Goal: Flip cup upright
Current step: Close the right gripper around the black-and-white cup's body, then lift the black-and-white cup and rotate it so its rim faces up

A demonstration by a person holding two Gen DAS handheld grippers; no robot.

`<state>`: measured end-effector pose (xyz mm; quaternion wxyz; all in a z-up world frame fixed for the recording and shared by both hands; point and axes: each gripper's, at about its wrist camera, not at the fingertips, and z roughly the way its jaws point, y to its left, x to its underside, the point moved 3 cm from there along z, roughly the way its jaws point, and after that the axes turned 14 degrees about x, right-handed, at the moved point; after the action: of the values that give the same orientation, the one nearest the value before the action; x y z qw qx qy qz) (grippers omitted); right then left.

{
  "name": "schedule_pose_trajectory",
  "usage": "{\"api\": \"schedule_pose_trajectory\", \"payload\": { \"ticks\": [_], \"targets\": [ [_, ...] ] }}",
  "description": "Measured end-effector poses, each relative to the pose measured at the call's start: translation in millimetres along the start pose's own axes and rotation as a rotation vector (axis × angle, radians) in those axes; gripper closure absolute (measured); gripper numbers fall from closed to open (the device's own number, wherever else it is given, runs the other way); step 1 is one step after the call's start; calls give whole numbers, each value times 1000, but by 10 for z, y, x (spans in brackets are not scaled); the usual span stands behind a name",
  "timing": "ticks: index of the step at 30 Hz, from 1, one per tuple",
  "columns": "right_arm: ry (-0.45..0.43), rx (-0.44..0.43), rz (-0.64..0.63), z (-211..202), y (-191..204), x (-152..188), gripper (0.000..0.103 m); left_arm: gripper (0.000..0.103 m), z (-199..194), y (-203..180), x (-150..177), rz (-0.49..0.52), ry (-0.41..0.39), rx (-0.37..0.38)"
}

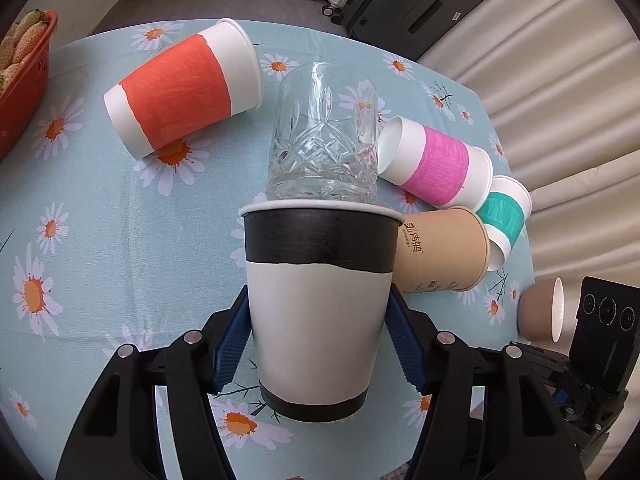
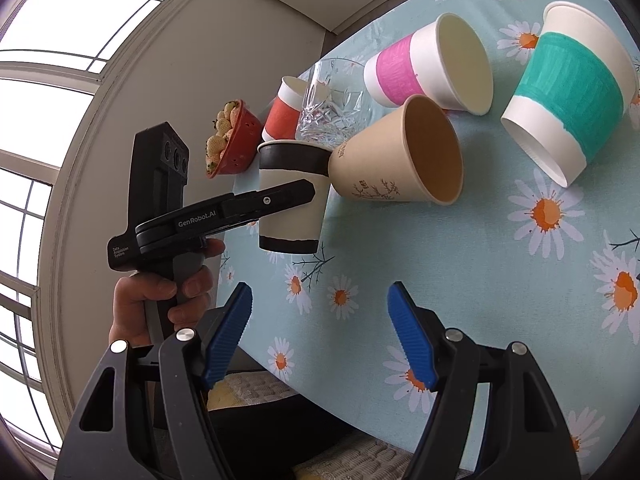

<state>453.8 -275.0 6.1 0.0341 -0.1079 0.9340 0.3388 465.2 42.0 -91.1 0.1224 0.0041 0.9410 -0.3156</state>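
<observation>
My left gripper (image 1: 318,328) is shut on a black-and-white paper cup (image 1: 316,308), held upright just above the daisy tablecloth (image 1: 100,240). The same cup shows in the right wrist view (image 2: 290,200) with the left gripper clamped on it. My right gripper (image 2: 320,332) is open and empty over the near table edge. An orange cup (image 1: 180,92), a pink cup (image 1: 436,164), a teal cup (image 1: 504,212) and a tan cup (image 1: 440,248) lie on their sides. A cut-glass tumbler (image 1: 324,140) stands upright behind the held cup.
A red basket of pale strawberries (image 1: 20,76) sits at the far left. A small tan cup (image 1: 540,312) lies near the right table edge. A dark suitcase (image 1: 416,4) and cream cushions (image 1: 560,92) lie beyond the table.
</observation>
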Motion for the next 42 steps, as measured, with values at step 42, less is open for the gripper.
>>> {"api": "schedule_pose_trajectory", "payload": {
  "ticks": [42],
  "targets": [
    [43,-35,71,-114,-164,612,30,35,-5,-181,1109,-171,-76,80]
  ]
}}
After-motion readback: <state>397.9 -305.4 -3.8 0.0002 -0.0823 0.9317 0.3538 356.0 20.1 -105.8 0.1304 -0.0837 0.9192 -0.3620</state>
